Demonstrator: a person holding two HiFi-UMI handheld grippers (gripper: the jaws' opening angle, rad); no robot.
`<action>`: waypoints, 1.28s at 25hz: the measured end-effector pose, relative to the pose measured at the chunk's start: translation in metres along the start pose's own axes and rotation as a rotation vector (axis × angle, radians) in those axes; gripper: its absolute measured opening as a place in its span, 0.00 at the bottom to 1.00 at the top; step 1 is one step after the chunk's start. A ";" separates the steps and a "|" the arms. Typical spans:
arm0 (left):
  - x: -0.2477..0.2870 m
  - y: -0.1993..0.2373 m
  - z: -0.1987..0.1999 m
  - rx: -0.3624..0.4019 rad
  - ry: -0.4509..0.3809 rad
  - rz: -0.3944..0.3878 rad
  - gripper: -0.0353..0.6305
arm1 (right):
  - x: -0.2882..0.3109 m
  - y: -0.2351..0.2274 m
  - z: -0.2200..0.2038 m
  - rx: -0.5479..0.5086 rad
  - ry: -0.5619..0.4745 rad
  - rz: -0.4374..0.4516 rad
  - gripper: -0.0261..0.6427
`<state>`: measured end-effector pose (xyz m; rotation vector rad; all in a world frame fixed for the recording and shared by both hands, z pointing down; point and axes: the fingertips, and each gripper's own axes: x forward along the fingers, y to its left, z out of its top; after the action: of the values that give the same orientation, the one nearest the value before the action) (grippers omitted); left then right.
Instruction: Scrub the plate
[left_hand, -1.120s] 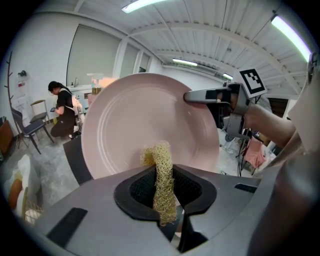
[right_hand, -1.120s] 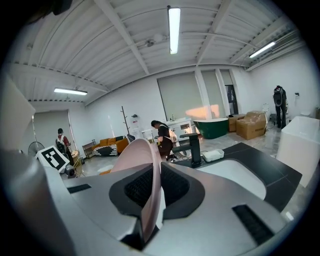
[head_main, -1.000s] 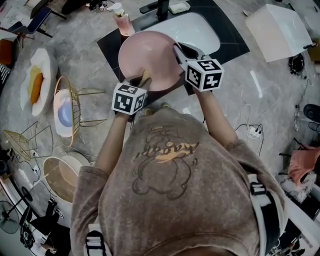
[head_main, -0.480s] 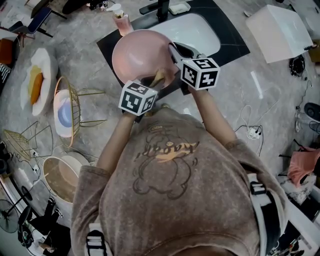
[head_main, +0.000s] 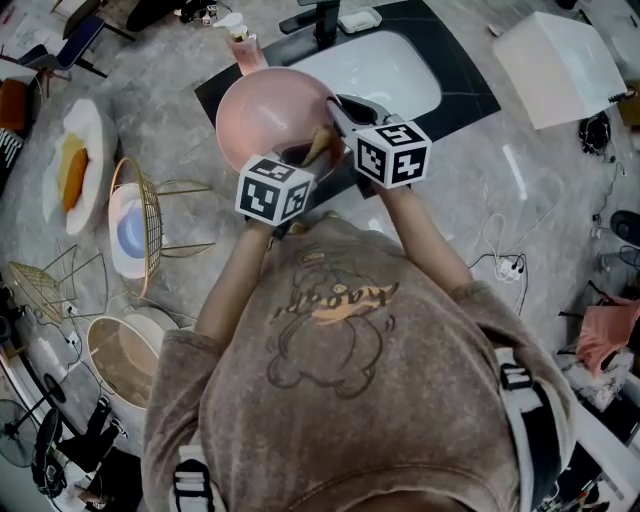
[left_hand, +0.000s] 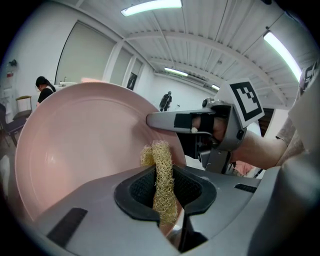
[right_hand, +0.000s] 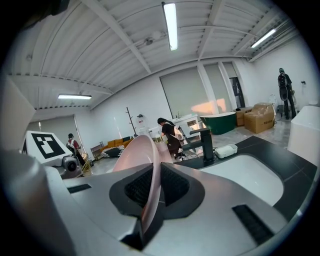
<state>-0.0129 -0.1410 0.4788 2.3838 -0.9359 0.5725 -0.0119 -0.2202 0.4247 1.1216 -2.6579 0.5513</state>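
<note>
Scrubbing step, upper centre: right gripper (right_hand: 149, 197) clamps the pink plate (head_main: 262, 112) by its rim; left gripper (left_hand: 167, 200), closed on a loofah scrubber (left_hand: 161, 170), should next rub it across the plate's face.

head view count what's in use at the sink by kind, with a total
grippers: 2 (left gripper, right gripper)
plate: 1
loofah scrubber: 1
sink: 1
total: 5

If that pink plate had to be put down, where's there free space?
Bare: the sink basin right of the plate, and the black surround toward the white box. Crowded: the left, with platter, wire rack and bowl.
</note>
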 end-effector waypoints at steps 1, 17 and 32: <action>-0.001 0.003 0.003 -0.002 -0.008 0.004 0.17 | 0.001 0.001 0.000 -0.004 0.003 0.003 0.08; -0.025 0.063 0.044 -0.002 -0.102 0.129 0.17 | 0.001 0.009 -0.015 -0.022 0.048 0.050 0.08; -0.043 0.103 0.037 -0.033 -0.107 0.222 0.17 | -0.004 0.001 -0.017 -0.009 0.057 0.059 0.08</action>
<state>-0.1085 -0.2062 0.4577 2.3159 -1.2576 0.5099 -0.0087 -0.2099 0.4385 1.0120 -2.6494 0.5719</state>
